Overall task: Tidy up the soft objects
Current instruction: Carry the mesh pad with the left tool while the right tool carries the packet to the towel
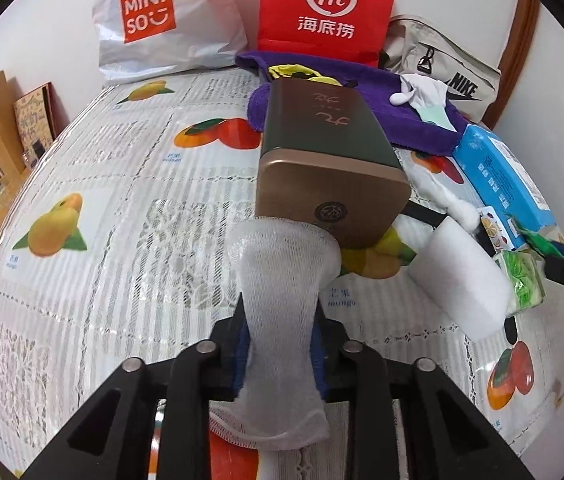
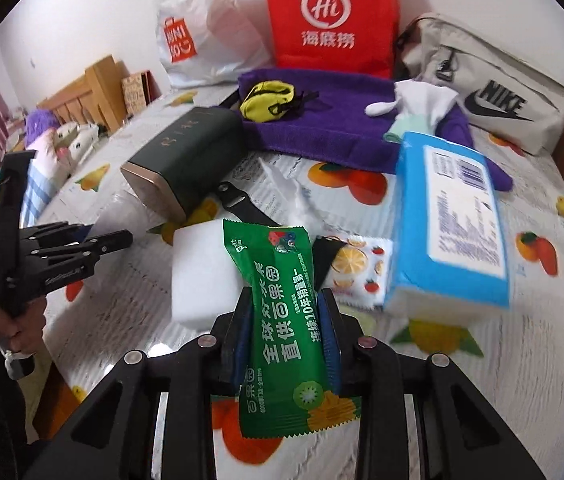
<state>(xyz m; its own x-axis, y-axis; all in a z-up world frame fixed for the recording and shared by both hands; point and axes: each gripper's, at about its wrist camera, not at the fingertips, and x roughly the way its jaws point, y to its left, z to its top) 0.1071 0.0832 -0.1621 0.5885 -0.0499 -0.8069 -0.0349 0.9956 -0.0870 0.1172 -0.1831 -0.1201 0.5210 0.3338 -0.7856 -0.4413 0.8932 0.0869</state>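
Observation:
My left gripper (image 1: 280,320) is shut on a white foam mesh sleeve (image 1: 282,280), held above the fruit-print tablecloth (image 1: 102,200) just in front of a dark green and gold tin (image 1: 330,160). My right gripper (image 2: 287,300) is shut on a green wet-wipe packet (image 2: 286,312), held above the table near a white foam block (image 2: 206,268). The left gripper also shows at the left of the right wrist view (image 2: 94,244). A purple towel (image 2: 322,120) at the back carries a yellow pouch (image 2: 268,100) and a white cloth item (image 2: 418,100).
A blue tissue pack (image 2: 450,220) and a fruit-print packet (image 2: 358,272) lie right of the foam block. A black strap (image 2: 238,204) lies by the tin. A red paper bag (image 2: 330,16), a white Miniso bag (image 1: 162,20) and a Nike bag (image 2: 494,92) stand against the wall.

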